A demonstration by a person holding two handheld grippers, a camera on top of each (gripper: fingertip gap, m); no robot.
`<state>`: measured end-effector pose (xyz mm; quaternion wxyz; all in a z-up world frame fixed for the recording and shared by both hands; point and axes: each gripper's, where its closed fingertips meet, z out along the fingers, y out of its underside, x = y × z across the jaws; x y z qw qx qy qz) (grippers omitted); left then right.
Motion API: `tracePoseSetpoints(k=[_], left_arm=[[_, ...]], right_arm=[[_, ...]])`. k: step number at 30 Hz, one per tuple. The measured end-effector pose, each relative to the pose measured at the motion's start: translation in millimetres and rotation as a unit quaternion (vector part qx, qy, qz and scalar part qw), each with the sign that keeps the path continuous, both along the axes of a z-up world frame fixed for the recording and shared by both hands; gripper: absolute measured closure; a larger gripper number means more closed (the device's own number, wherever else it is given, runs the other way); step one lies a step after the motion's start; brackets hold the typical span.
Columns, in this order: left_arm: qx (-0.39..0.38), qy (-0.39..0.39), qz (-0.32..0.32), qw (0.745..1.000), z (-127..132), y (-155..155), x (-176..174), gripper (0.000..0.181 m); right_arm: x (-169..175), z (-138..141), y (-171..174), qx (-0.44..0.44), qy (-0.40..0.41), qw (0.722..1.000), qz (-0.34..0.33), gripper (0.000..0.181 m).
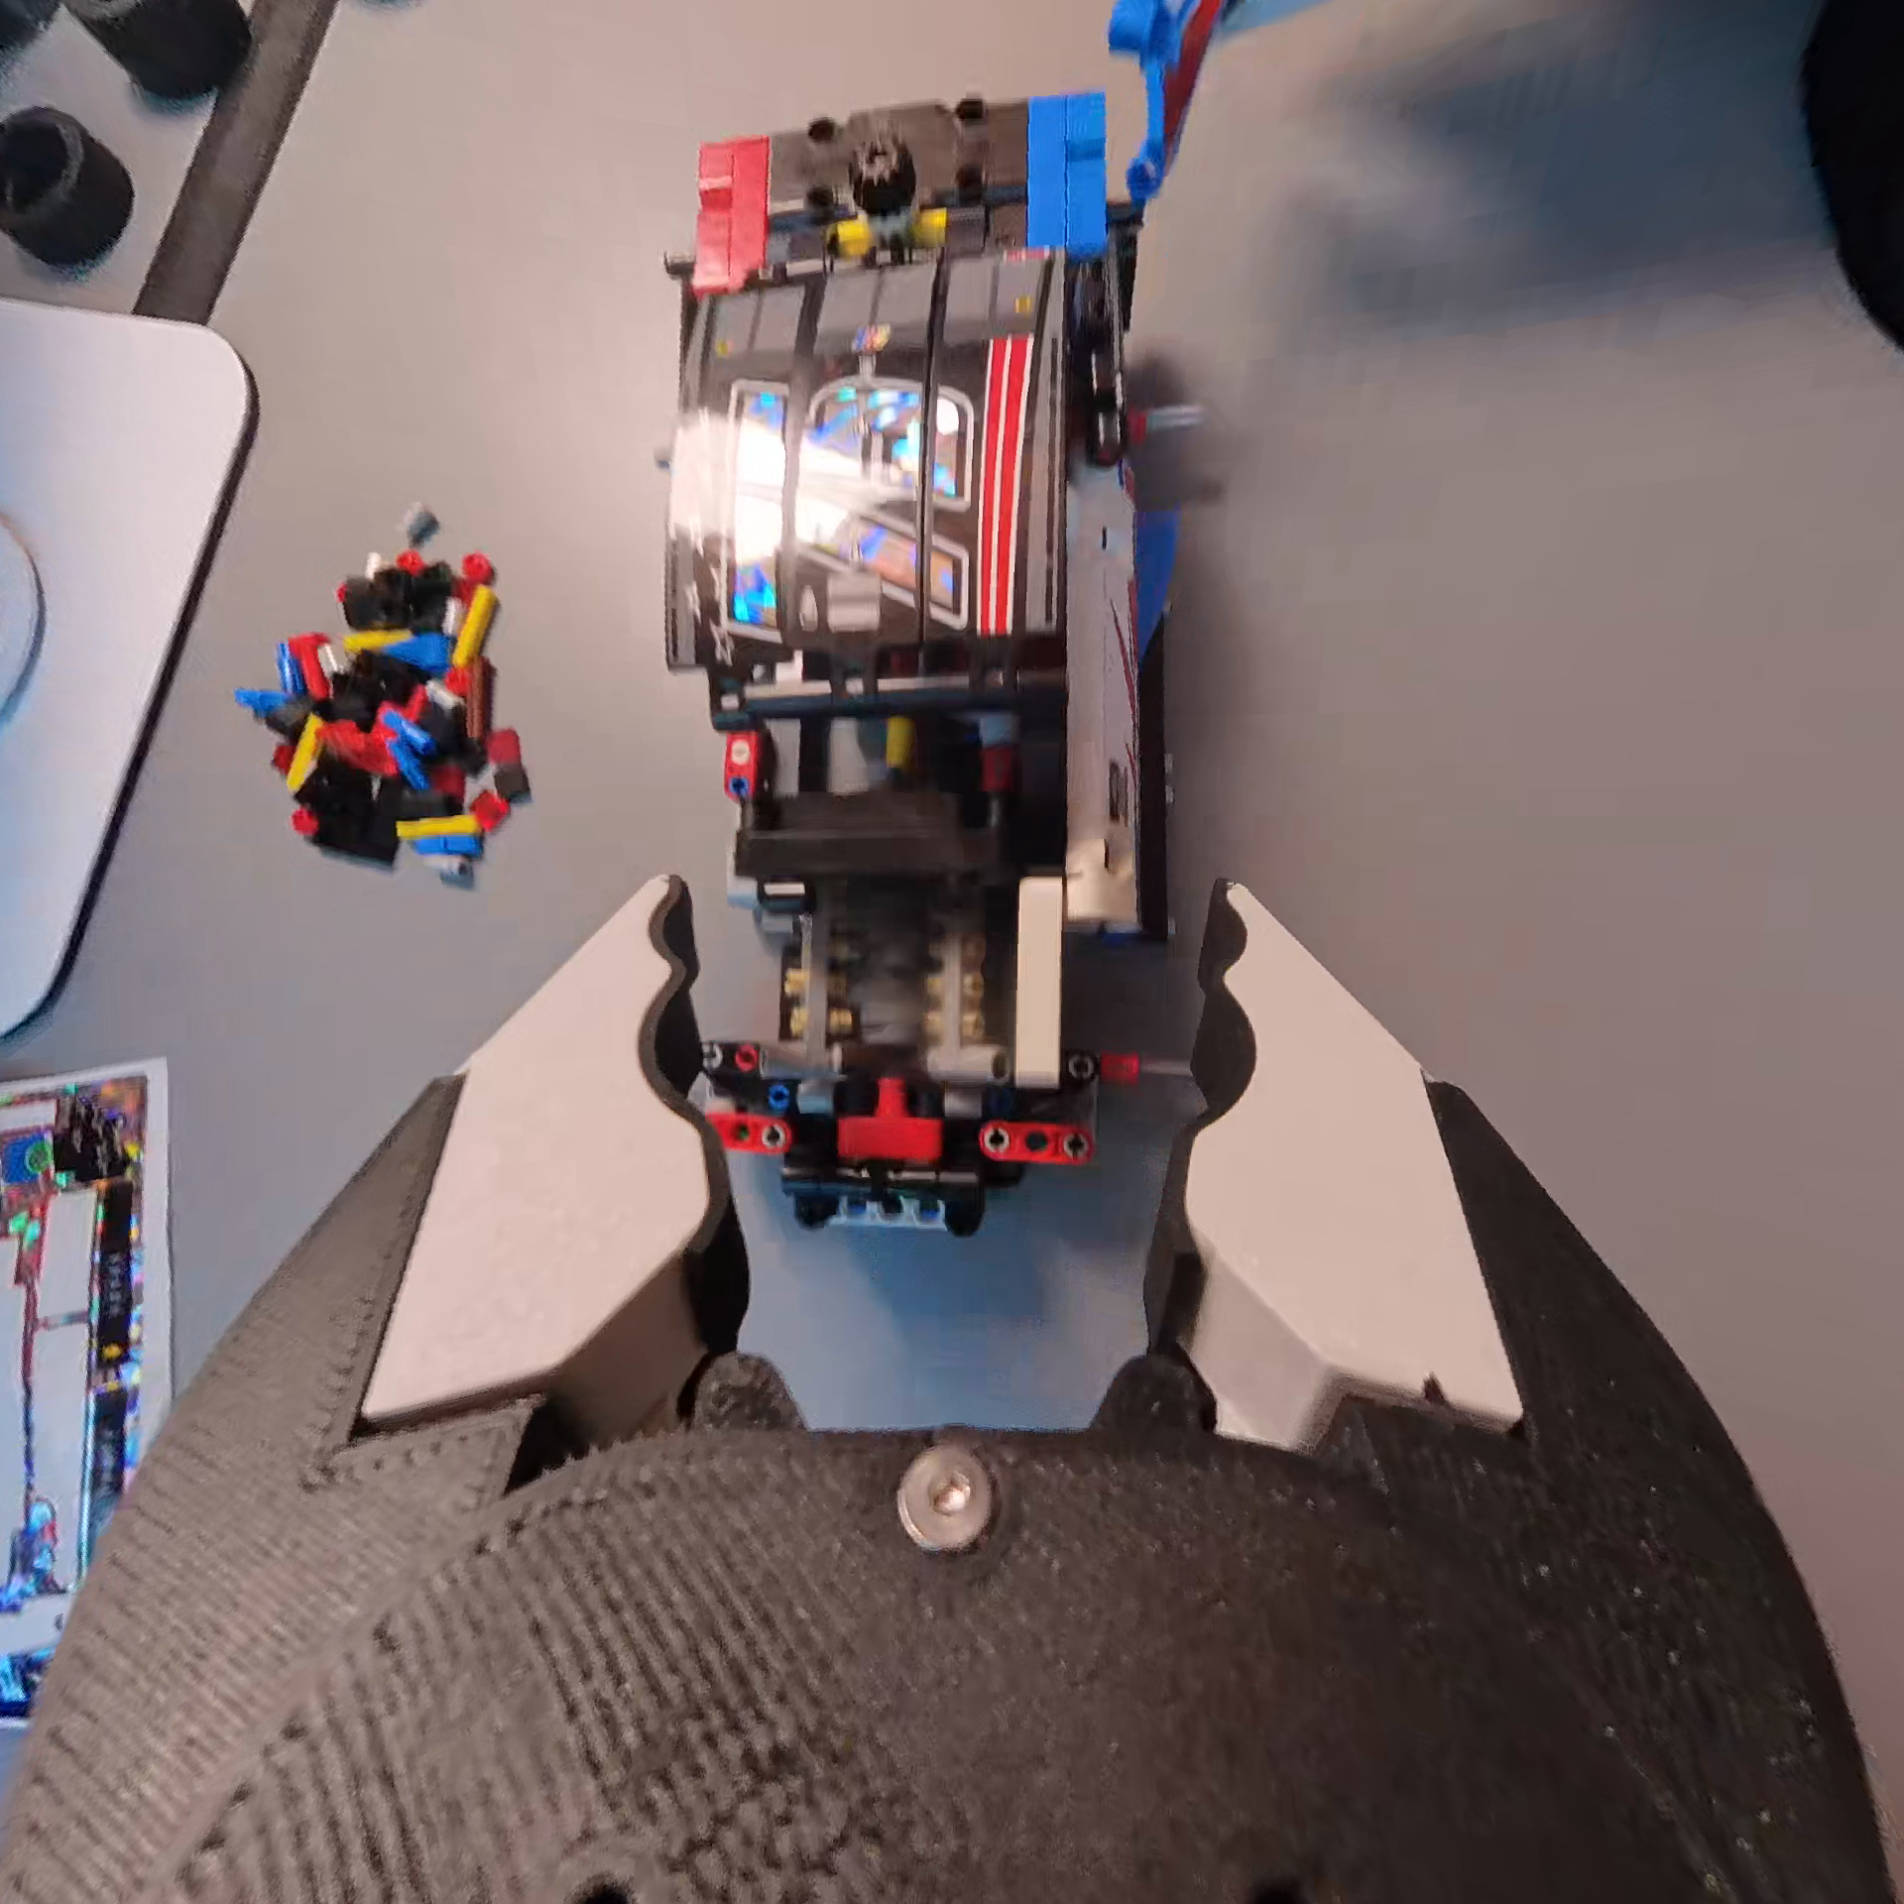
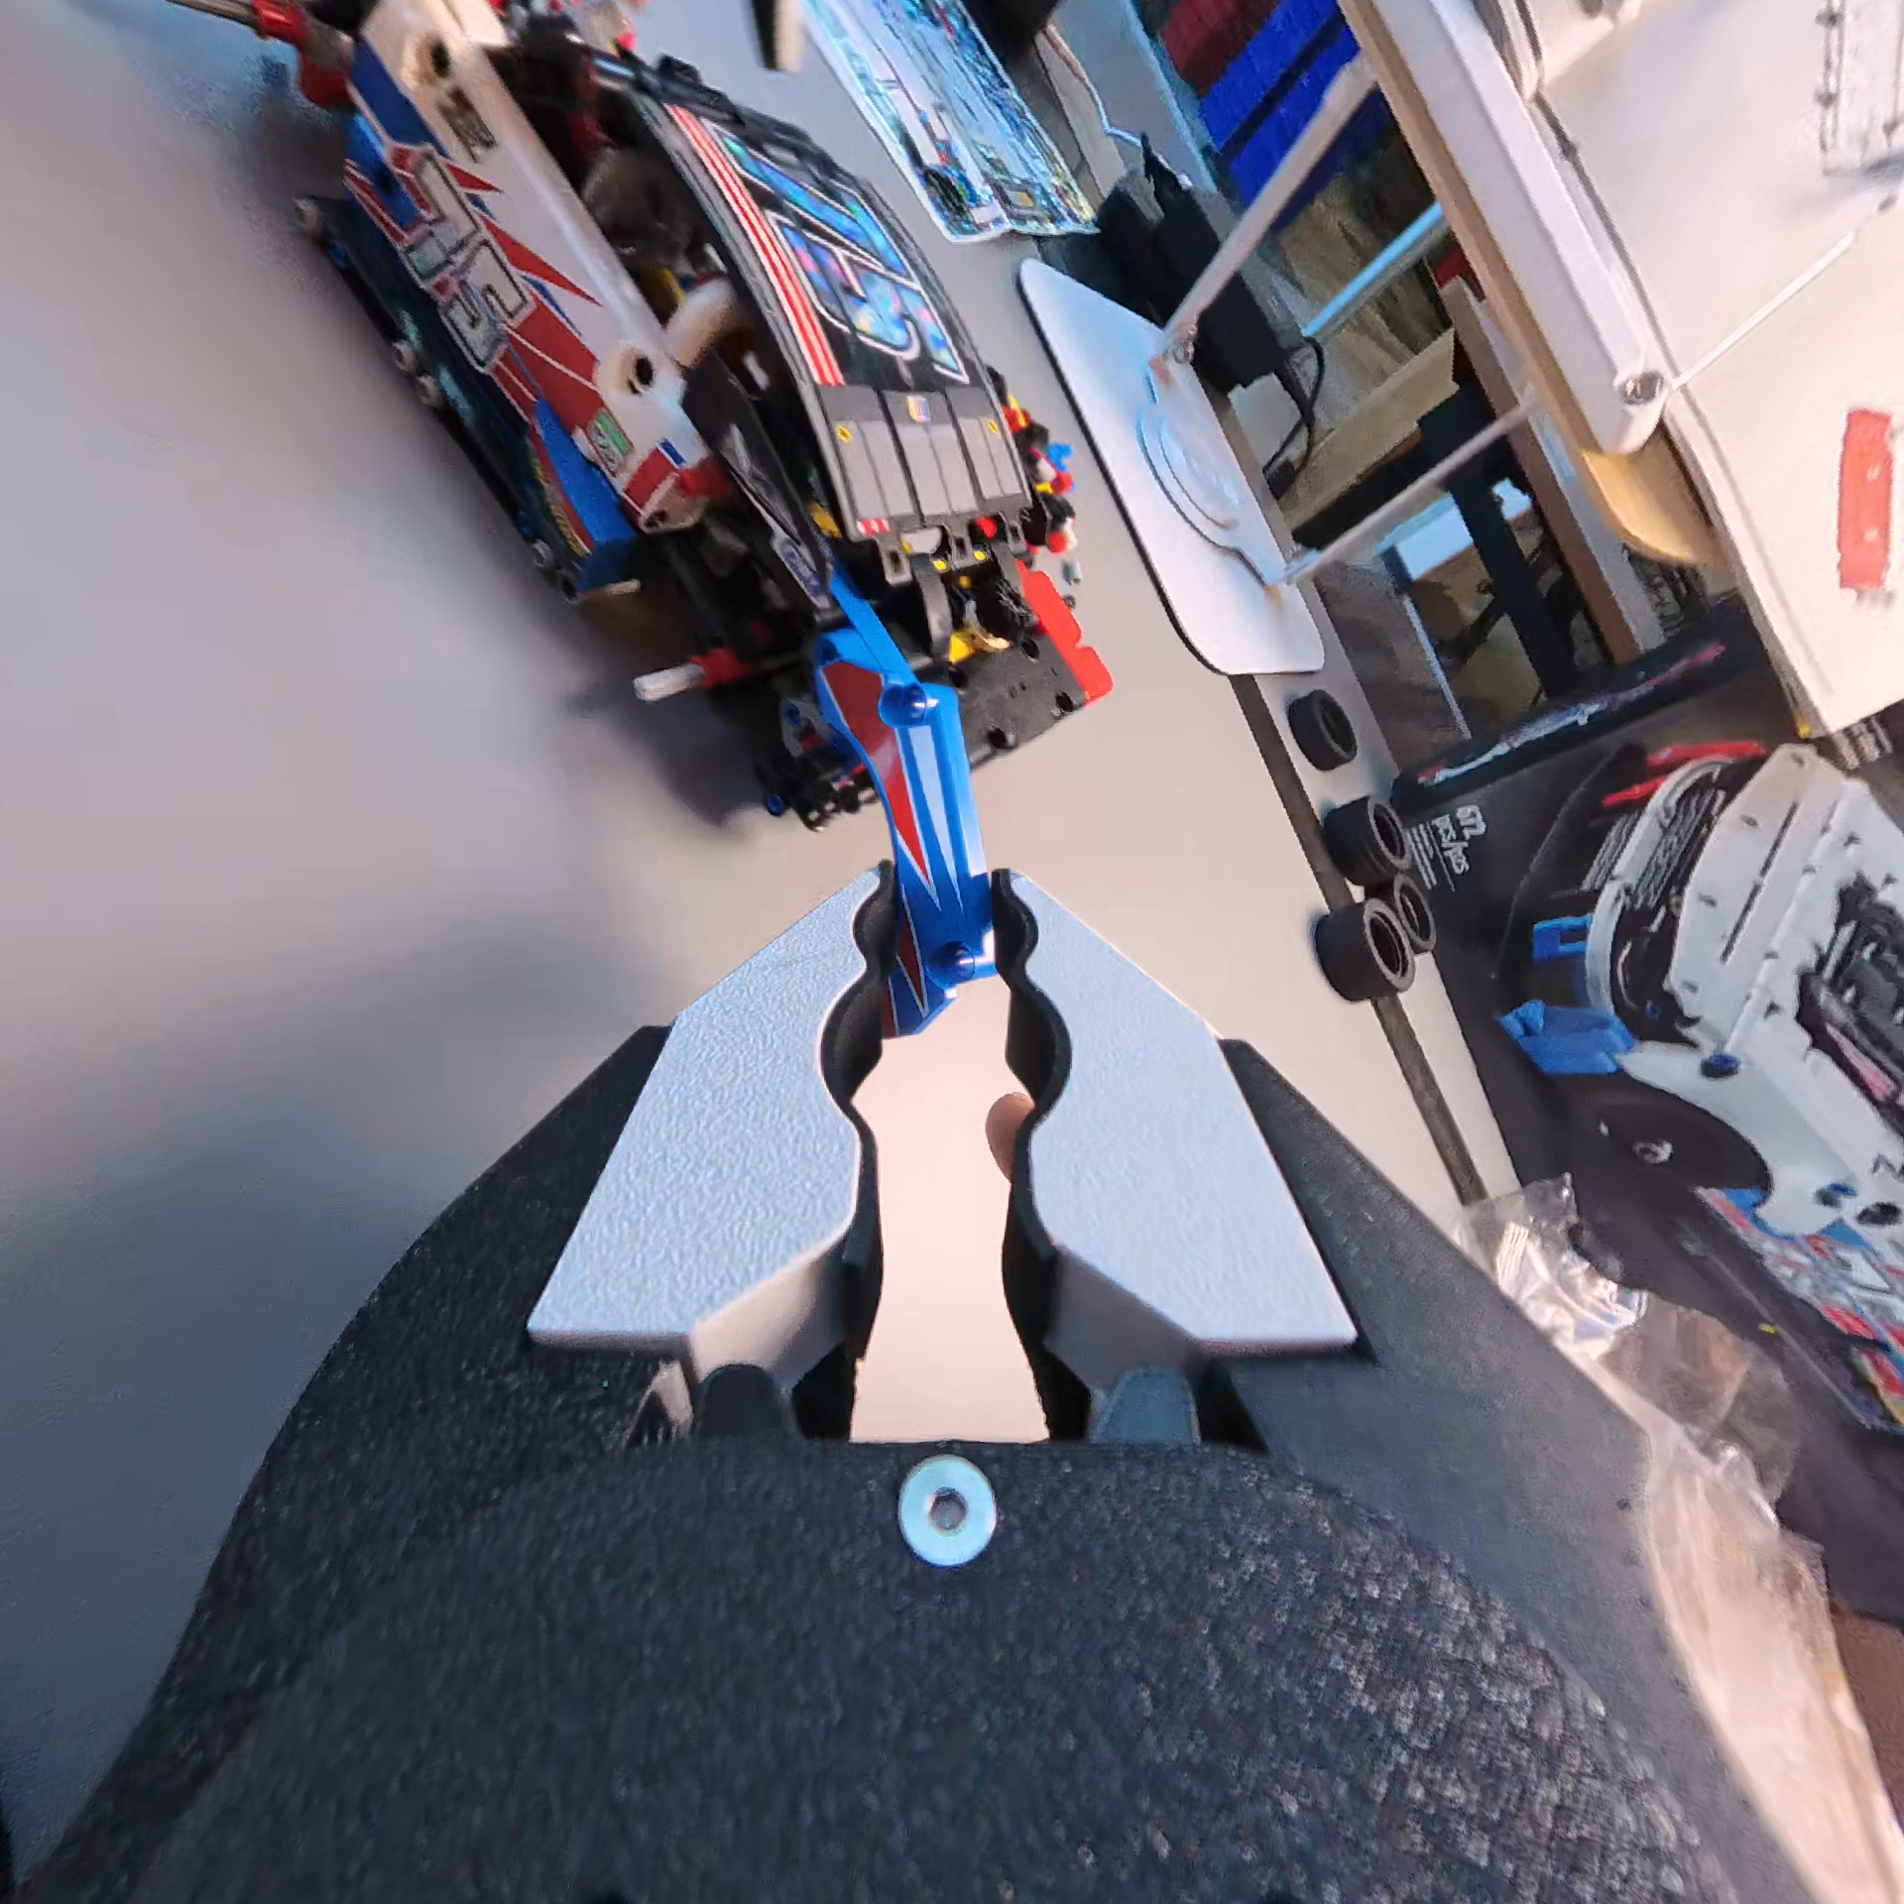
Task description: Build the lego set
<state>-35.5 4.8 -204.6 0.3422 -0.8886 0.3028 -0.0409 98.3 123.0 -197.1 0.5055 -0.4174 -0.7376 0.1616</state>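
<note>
The right gripper (image 2: 936, 907) clamps the blue panel (image 2: 932, 824) against the car (image 1: 896, 577) for fitting, while the left gripper (image 1: 948, 989) straddles its near end, spread, to steady it.

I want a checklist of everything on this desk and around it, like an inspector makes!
Surface: grey table, one dark seam at its edge.
Job's things: part-built lego car; pile of loose pieces; blue fender panel; black tyres; sticker sheet.
Clutter: set box; plastic bag; white monitor base.
Grippers: left hand-held gripper open, astride the car's end; right hand-held gripper shut on the fender panel.
Cables: black cable behind the base.
Surroundings: blue bins on shelving.
</note>
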Motion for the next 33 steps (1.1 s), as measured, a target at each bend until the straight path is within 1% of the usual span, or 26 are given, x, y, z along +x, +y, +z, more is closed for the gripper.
tracePoseSetpoints(k=[2,4,7,8,10,12,14,15,16,17,19,20,21,23,26,27,31,33], left_arm=[[0.027,0.01,0.011,1.0,-8.0,-14.7,-5.7,0.089],[0.053,0.025,0.014,0.998,-11.7,-27.0,-7.4,0.097],[0.103,0.087,-0.009,0.991,-13.9,-35.6,-12.5,0.122],[0.114,0.106,-0.019,0.988,-13.9,-37.2,-13.9,0.128],[0.131,0.119,-0.034,0.984,-12.6,-37.2,-11.0,0.148],[0.134,0.108,-0.041,0.984,-13.1,-32.8,-4.2,0.151],[0.141,0.116,-0.037,0.983,-11.9,-24.5,-3.3,0.155],[0.148,0.123,-0.037,0.981,-10.0,-20.6,-3.7,0.154],[0.148,0.125,-0.033,0.98,-8.8,-17.5,-5.1,0.148],[0.141,0.12,-0.027,0.982,-8.9,-15.2,-6.7,0.138],[0.095,0.094,-0.009,0.991,-16.0,-12.4,-10.6,0.112],[0.066,0.086,-0.001,0.994,-21.7,-11.2,-13.0,0.103],[0.047,0.085,0.001,0.995,-26.8,-9.1,-15.5,0.1],[0.015,0.082,0.004,0.997,-34.8,-4.6,-19.5,0.098],[-0.035,0.067,-0.012,0.997,-39.7,-3.6,-18.3,0.116],[-0.041,0.074,-0.018,0.996,-40.2,-2.6,-19.4,0.119],[-0.071,0.108,-0.038,0.991,-40.1,-2.1,-25.6,0.122],[-0.089,0.092,-0.043,0.991,-37.8,-3.9,-24.7,0.124]], right_arm=[[2.2,0.2,8.4,-0.01,0.006,1.0,-0.011,0.166],[1.5,3.6,8.6,-0.019,0.016,1.0,-0.012,0.166],[-2.5,6.5,4.7,-0.033,0.028,0.999,-0.009,0.166],[-3.7,6.3,3.5,-0.035,0.029,0.999,-0.009,0.166],[-5.1,5.4,-0.3,-0.039,0.03,0.999,-0.008,0.166],[-6.0,3.2,-4.5,-0.043,0.029,0.999,-0.007,0.166],[-6.4,0.3,-7.2,-0.042,0.026,0.999,-0.007,0.166],[-6.4,-0.3,-8.4,-0.04,0.025,0.999,-0.008,0.166],[-6.0,-0.7,-9.8,-0.04,0.025,0.999,-0.008,0.166],[-5.6,-0.8,-10.9,-0.041,0.025,0.999,-0.008,0.166],[-4.8,-0.8,-12.1,-0.044,0.028,0.999,-0.008,0.166],[-4.8,-1.0,-12.1,-0.046,0.029,0.998,-0.009,0.166],[-5.2,-1.6,-12.0,-0.05,0.031,0.998,-0.009,0.166],[-6.5,-2.1,-12.2,-0.055,0.032,0.998,-0.009,0.166],[-6.7,-2.7,-15.0,-0.058,0.033,0.998,-0.004,0.166],[-6.1,-3.4,-15.5,-0.059,0.032,0.998,-0.004,0.166],[-3.0,-4.5,-14.8,-0.067,0.034,0.997,-0.004,0.166],[-2.1,-0.2,-14.9,-0.074,0.043,0.996,-0.004,0.167]])
